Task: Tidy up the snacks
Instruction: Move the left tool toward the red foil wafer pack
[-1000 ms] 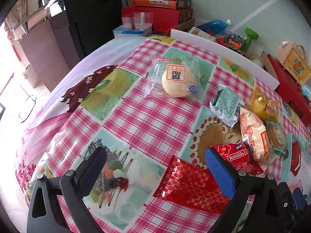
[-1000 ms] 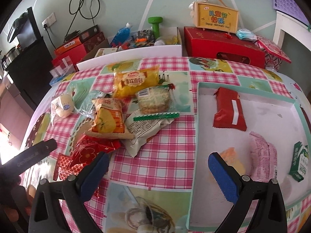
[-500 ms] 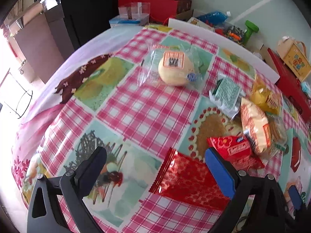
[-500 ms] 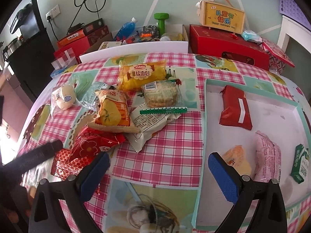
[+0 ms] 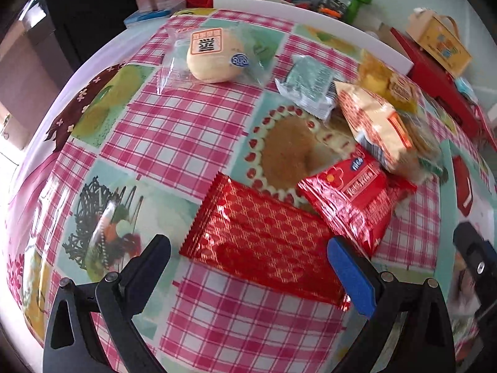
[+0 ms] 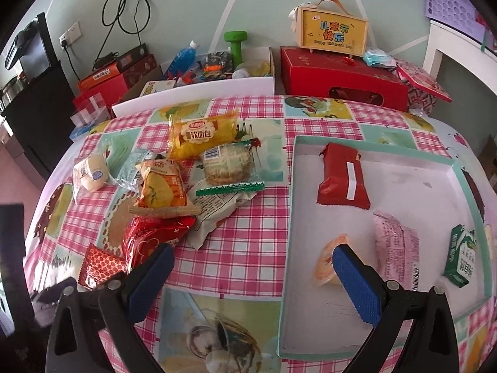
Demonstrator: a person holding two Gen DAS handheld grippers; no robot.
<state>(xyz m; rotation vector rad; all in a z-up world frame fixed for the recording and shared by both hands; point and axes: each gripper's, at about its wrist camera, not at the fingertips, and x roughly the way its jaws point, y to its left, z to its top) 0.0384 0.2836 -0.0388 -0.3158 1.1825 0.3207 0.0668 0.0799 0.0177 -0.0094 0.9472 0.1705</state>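
Note:
My left gripper (image 5: 248, 258) is open just above a flat red foil packet (image 5: 264, 239), which lies between its fingers on the checked tablecloth. A second red packet (image 5: 357, 199) lies to its right, with an orange bag (image 5: 372, 127), a green-grey pouch (image 5: 307, 84) and a round bun in clear wrap (image 5: 214, 59) farther off. My right gripper (image 6: 251, 273) is open over the cloth at the left wall of the shallow box lid (image 6: 289, 217). In the lid lie a red packet (image 6: 341, 177), a pink packet (image 6: 394, 248), an orange snack (image 6: 326, 261) and a green carton (image 6: 462, 255).
A yellow bread bag (image 6: 202, 133), a wrapped biscuit round (image 6: 226, 164) and a white pouch (image 6: 217, 208) lie mid-table. Red gift boxes (image 6: 341, 77), a yellow case (image 6: 332, 31), a green dumbbell (image 6: 236, 43) and clutter stand behind the table. A dark cabinet (image 5: 77, 15) is at the left.
My left gripper has moved forward and down, so the flat red foil packet now lies between its fingers. My right gripper has shifted slightly closer to the table; nothing was picked up.

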